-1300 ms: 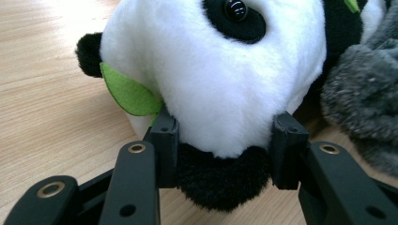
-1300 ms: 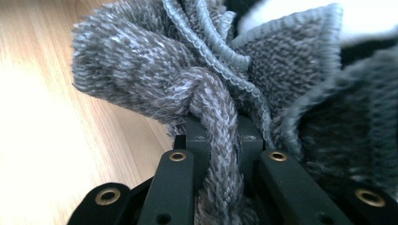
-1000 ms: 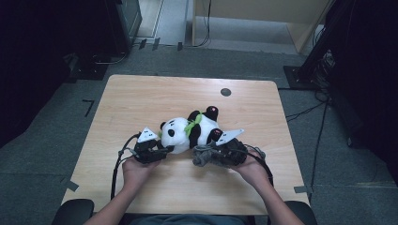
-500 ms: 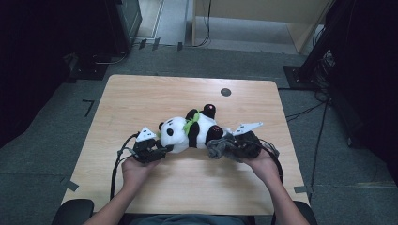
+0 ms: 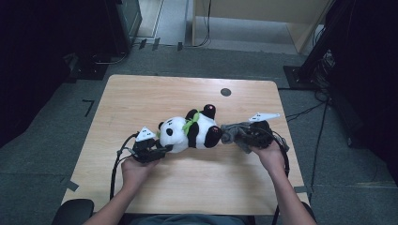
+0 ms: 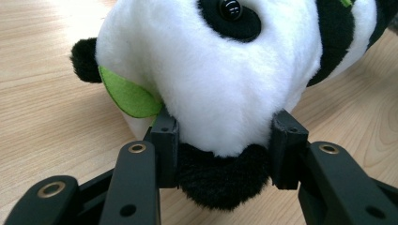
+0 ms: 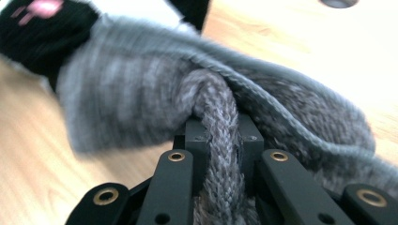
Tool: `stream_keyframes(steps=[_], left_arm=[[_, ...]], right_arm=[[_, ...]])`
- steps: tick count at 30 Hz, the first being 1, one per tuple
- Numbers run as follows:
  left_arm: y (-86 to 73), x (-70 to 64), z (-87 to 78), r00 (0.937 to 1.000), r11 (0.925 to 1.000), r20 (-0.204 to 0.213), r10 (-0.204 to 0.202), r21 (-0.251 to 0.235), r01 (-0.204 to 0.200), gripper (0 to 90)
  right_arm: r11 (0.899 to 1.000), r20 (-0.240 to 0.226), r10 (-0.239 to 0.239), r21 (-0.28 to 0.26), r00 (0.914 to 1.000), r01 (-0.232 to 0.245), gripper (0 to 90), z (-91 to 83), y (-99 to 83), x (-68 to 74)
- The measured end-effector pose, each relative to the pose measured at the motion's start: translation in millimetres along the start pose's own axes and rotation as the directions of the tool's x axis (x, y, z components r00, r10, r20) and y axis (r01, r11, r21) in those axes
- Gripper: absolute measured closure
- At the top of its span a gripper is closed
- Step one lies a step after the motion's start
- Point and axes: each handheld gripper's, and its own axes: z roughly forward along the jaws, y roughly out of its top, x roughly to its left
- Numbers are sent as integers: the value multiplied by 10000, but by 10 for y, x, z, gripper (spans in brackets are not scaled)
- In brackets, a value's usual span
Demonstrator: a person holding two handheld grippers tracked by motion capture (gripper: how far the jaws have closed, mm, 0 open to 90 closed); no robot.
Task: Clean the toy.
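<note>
Plush panda (image 5: 191, 132) lies on the wooden worktop (image 5: 141, 98) between both tools. Left tool (image 5: 155, 151) pinches the panda's black muzzle at its head end. Right tool (image 5: 234, 136) is clamped on a fold of grey knit sock (image 7: 220, 122), touching the panda's foot.

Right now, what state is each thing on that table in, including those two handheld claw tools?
Panda plush: lying on its side on the table, head held at one end.
Grey knitted sock: off the panda's foot, bunched, pinched at a fold.
Left gripper: jaws shut on the panda's head.
Right gripper: jaws shut on the sock.
Table: flat, bearing everything.
</note>
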Motion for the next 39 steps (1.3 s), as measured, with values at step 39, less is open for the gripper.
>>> stream_keyframes(steps=[39], left_arm=[[-18,59,9,9996,9998,197,-210,-6,211,527]], right_arm=[[9818,1623,1898,-346,9683,-1867,777,398,-120,-969]])
